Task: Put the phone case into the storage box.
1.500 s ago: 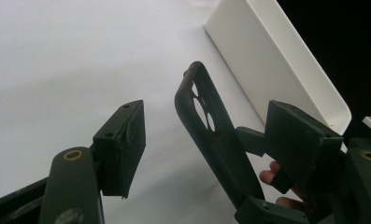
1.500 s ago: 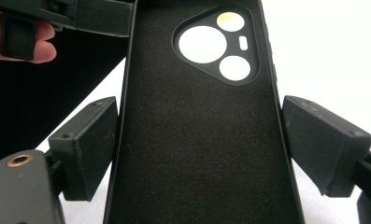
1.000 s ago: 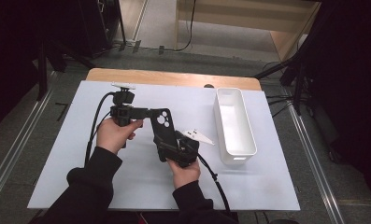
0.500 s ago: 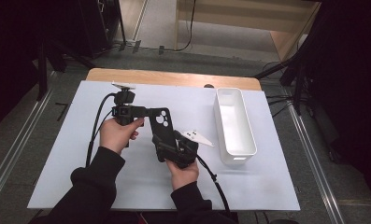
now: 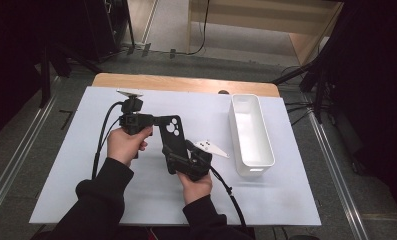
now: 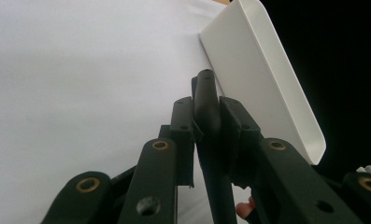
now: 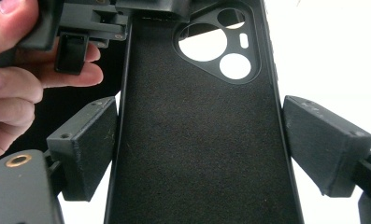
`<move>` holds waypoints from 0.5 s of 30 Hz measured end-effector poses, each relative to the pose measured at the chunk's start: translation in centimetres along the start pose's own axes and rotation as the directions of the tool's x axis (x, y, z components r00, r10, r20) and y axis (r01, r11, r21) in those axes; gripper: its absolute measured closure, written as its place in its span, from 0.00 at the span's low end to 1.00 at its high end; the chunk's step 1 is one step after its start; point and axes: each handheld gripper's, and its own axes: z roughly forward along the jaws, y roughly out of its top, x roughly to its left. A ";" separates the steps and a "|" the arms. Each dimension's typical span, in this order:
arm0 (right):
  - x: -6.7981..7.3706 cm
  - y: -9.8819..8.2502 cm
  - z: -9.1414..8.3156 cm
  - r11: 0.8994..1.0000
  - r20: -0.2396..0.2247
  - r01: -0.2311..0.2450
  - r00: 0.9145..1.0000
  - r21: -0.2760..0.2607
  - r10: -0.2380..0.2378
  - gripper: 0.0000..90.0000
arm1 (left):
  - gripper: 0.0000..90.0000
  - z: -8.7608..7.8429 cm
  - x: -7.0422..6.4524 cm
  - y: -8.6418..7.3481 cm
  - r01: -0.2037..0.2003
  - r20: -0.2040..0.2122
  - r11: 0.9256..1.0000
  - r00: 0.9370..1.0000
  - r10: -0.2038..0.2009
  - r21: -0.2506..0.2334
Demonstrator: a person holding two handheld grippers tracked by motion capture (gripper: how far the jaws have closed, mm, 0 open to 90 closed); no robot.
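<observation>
At the left of the high view, the left gripper (image 5: 158, 120) was clamped on the top edge of a black, soft-lined phone case with round camera cut-outs (image 5: 171, 135); in its own view the jaws were drawn narrow onto the case's thin rim (image 6: 206, 105). The case was held up off the white table top (image 5: 86, 165), roughly mid-table, between the two hands.

Just to the right, the right gripper (image 5: 178, 157) had the case's lower part between its jaws. In the right gripper view the two padded jaws stood on either side of the case (image 7: 197, 140) — the left pad seemed to touch the edge, while the right pad showed a slim gap, so I cannot tell if it was truly gripping.

Judging from this, the case had been picked up and shared between both grippers, but it had not yet been set anywhere; placing it was left to do.

Farther right lay the long white plastic bin (image 5: 251, 132), empty and well apart from the case — nothing stood between them except the right gripper's own grey plate (image 5: 212, 147).
</observation>
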 end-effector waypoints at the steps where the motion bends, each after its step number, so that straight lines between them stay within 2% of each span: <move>1: 0.0 0.0 0.0 1.000 0.000 0.000 1.000 0.000 0.000 0.14 | 0.84 0.0 0.0 0.0 0.003 0.005 1.000 1.000 -0.003 0.006; 2: -0.1 0.0 0.1 1.000 0.005 0.016 1.000 -0.009 -0.016 0.13 | 0.85 -0.1 0.0 0.0 0.008 0.014 1.000 1.000 -0.008 0.003; 5: 0.0 -0.1 0.1 1.000 0.005 0.014 1.000 -0.006 -0.014 0.13 | 0.86 -0.1 0.0 0.0 0.016 0.037 1.000 0.999 -0.015 -0.004; 6: 0.1 -0.1 0.0 1.000 0.004 0.018 1.000 -0.007 -0.018 0.13 | 0.86 -0.1 0.0 0.0 0.016 0.056 1.000 0.998 -0.016 -0.006; 12: 0.0 -0.1 -0.1 0.997 0.025 0.076 0.997 -0.014 -0.075 0.12 | 0.87 -0.2 -0.3 -0.1 0.012 0.068 1.000 0.998 -0.011 -0.012; 13: 0.0 0.0 -0.1 0.996 0.024 0.085 0.996 -0.019 -0.085 0.12 | 0.88 -0.2 -0.4 -0.1 0.001 0.080 1.000 0.997 -0.001 -0.007; 15: 0.1 0.0 -0.2 0.996 0.021 0.089 0.996 -0.014 -0.089 0.12 | 0.88 -0.3 -0.5 -0.1 0.000 0.077 1.000 0.997 0.001 -0.009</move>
